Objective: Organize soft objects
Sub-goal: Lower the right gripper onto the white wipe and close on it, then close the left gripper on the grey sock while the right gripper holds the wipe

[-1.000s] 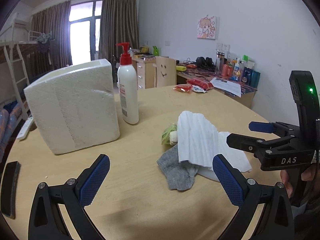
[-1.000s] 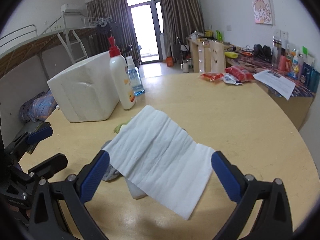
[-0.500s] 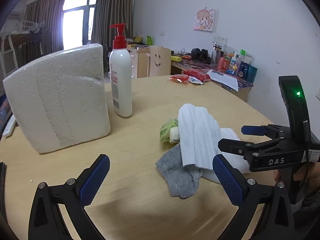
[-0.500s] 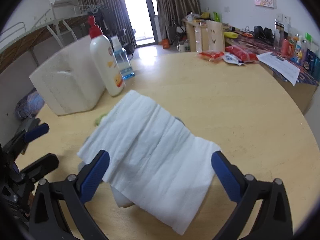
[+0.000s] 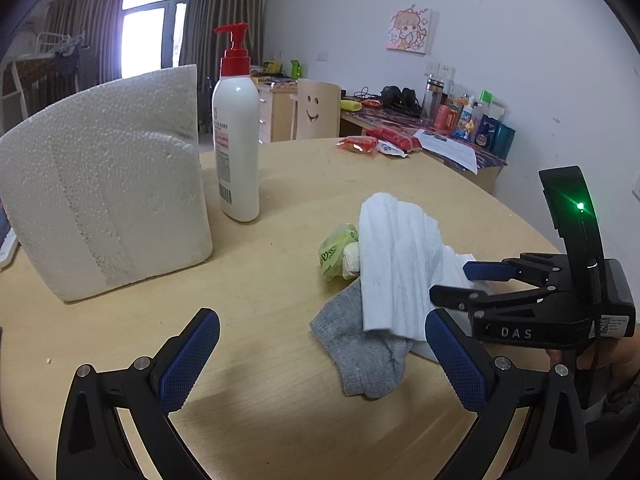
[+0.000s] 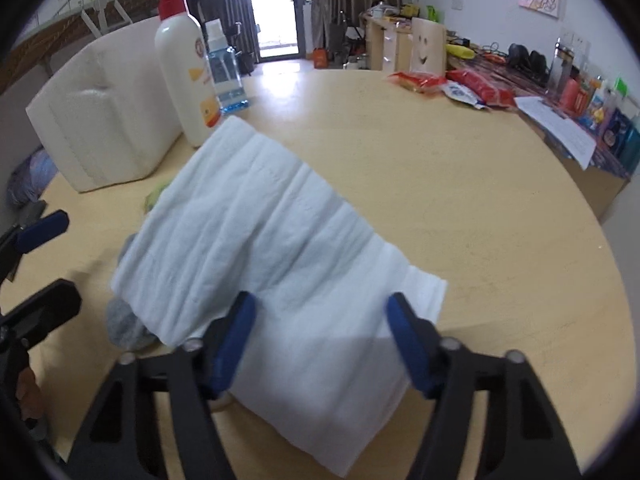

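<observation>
Nearby, foam block, lotion bottle, grey sock under white towel

fingers: black plastic arms, silver screws on both the left gripper and right gripper
pads: blue, textured
markings: white "DAS" lettering, green light

The setting is a lived-in bedroom or dormitory-style room in a home. A raised bunk bed with a white metal ladder stands beside long brown curtains at a glazed balcony door, and a cartoon picture hangs on the white wall. A cluttered side desk carries black headphones, bottles and toiletries, next to a pale wooden chair with a smiley-face cutout and the round light-wood table.
</observation>
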Tool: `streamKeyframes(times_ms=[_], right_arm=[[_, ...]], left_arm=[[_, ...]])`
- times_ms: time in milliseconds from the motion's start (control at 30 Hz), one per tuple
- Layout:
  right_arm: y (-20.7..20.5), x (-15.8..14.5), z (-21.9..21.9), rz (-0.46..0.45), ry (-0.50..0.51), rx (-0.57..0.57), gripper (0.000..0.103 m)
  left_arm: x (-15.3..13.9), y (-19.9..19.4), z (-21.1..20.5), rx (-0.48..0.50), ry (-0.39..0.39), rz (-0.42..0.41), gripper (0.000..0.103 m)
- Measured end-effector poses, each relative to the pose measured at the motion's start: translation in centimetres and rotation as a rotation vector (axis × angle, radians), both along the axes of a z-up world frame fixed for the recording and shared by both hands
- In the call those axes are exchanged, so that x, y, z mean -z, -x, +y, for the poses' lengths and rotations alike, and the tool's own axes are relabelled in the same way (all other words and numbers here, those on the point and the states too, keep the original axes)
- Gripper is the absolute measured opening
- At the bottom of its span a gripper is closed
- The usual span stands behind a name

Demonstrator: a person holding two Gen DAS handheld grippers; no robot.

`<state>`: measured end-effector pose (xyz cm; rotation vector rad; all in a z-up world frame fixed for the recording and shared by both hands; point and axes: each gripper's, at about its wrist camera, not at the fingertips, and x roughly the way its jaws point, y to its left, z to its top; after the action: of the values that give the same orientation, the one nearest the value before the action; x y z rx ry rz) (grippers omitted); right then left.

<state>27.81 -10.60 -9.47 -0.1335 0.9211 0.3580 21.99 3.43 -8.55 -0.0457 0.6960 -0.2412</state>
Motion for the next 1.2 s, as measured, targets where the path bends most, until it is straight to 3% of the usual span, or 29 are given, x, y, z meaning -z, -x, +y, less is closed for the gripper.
streamKeyframes(times_ms=[67, 133, 300, 367, 533, 733, 800, 900, 1200], right_arm=[[0.0, 0.0, -0.3, -0.009, 0.019, 0.009, 0.051], [0.0, 0.0, -0.4, -0.026, 0.041, 0.003, 0.044], [0.5, 0.0, -0.2, -0.045, 0.056, -0.029, 0.035], [0.7, -0.1, -0.1, -0.044, 0.043, -0.043, 0.026], [1.0, -1.0, -1.5, -0.057, -0.02, -0.041, 0.023], [1.3, -1.0, -5.0, -0.066, -0.02, 0.042, 0.024], [1.3, -1.1, -5.8, -0.052, -0.072, 0.065, 0.024], [1.7, -1.6, -5.5, -0.073, -0.069, 0.056, 0.024], [2.4, -1.6, -4.4, -0.071, -0.065, -0.01, 0.024]], left_arm=[[0.1, 0.0, 0.1, -0.003, 0.001, 0.002, 0.103], [0.2, 0.0, 0.0, 0.0, -0.003, 0.009, 0.103], [0.3, 0.1, -0.4, 0.007, -0.012, 0.009, 0.103], [0.2, 0.2, -0.5, 0.011, -0.013, 0.007, 0.103], [0.3, 0.2, -0.9, 0.012, -0.025, 0.014, 0.103], [0.6, -0.2, -2.2, 0.057, -0.029, 0.039, 0.103], [0.8, -0.4, -2.5, 0.088, -0.015, 0.053, 0.103], [1.2, -0.8, -3.1, 0.099, -0.02, 0.076, 0.101], [2.5, -1.4, -3.8, 0.101, -0.086, 0.13, 0.064]])
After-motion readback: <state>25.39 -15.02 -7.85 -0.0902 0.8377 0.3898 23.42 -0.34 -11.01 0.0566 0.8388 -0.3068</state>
